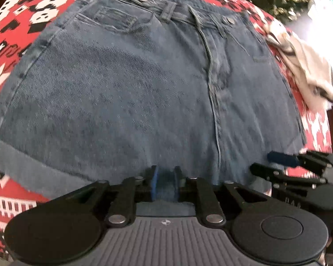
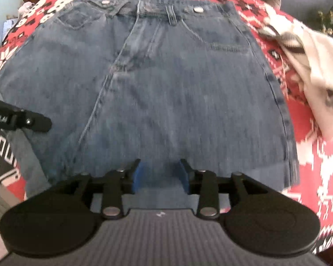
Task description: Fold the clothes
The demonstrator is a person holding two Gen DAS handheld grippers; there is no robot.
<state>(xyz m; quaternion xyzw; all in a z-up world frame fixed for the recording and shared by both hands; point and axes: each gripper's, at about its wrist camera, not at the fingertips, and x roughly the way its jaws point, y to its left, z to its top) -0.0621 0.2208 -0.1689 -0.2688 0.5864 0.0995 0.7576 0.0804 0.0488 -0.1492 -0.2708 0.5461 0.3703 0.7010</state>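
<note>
Denim shorts [image 1: 133,88] lie flat, waistband far. Left hand-held gripper [image 1: 165,185] and right hand-held gripper [image 2: 159,176] at near hem, jaws apart, denim between unclamped.

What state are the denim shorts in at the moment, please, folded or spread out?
Spread out: the denim shorts lie flat on the red patterned blanket, with waistband, both front pockets and fly seam showing.

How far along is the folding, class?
Done: the denim shorts lie spread flat on the red blanket. In hand: the left hand-held gripper and right hand-held gripper sit at the near hem, the right open. To do: no fold shows yet, and the cream garment beside waits.
</note>
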